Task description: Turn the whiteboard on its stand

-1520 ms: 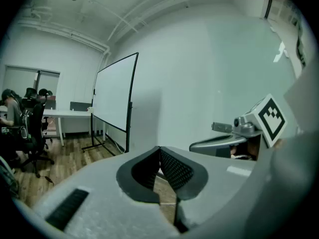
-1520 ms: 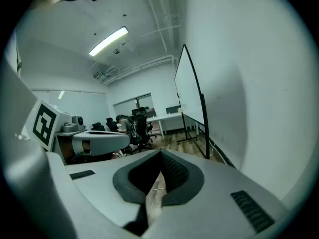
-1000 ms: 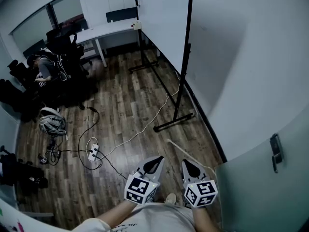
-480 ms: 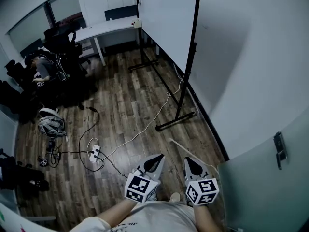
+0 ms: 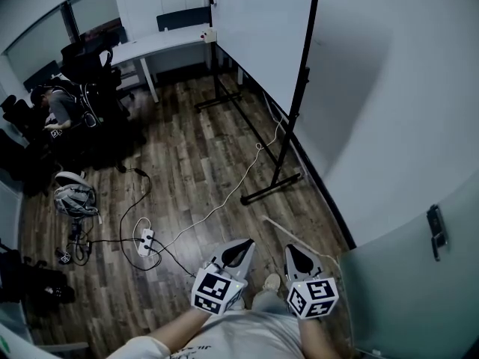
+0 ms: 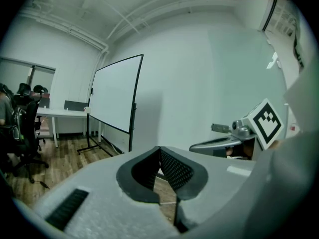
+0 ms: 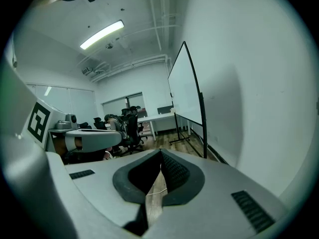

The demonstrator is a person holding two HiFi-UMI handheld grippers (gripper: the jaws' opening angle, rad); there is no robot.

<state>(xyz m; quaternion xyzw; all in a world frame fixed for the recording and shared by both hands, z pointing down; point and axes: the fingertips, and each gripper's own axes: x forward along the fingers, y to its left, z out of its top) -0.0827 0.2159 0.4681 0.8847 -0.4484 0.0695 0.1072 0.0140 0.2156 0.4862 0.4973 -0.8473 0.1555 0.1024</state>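
The whiteboard (image 5: 258, 28) stands upright on a black stand (image 5: 288, 152) along the right wall, its feet on the wooden floor. It also shows ahead in the left gripper view as the whiteboard (image 6: 115, 96) and in the right gripper view as the whiteboard (image 7: 184, 91). My left gripper (image 5: 241, 251) and right gripper (image 5: 294, 256) are held close to my body, well short of the board. Both are shut with nothing between the jaws; in their own views the left gripper (image 6: 159, 151) and right gripper (image 7: 160, 154) tips meet.
A white cable (image 5: 224, 200) runs across the floor to a power strip (image 5: 145, 240) with black leads. A white desk (image 5: 161, 47) stands at the far wall, office chairs (image 5: 90, 73) and a seated person at the left. A door with a handle (image 5: 436, 230) is at the right.
The head view has shifted slightly forward toward the whiteboard; the stand appears a little further right. Both grippers stay in place, shut.
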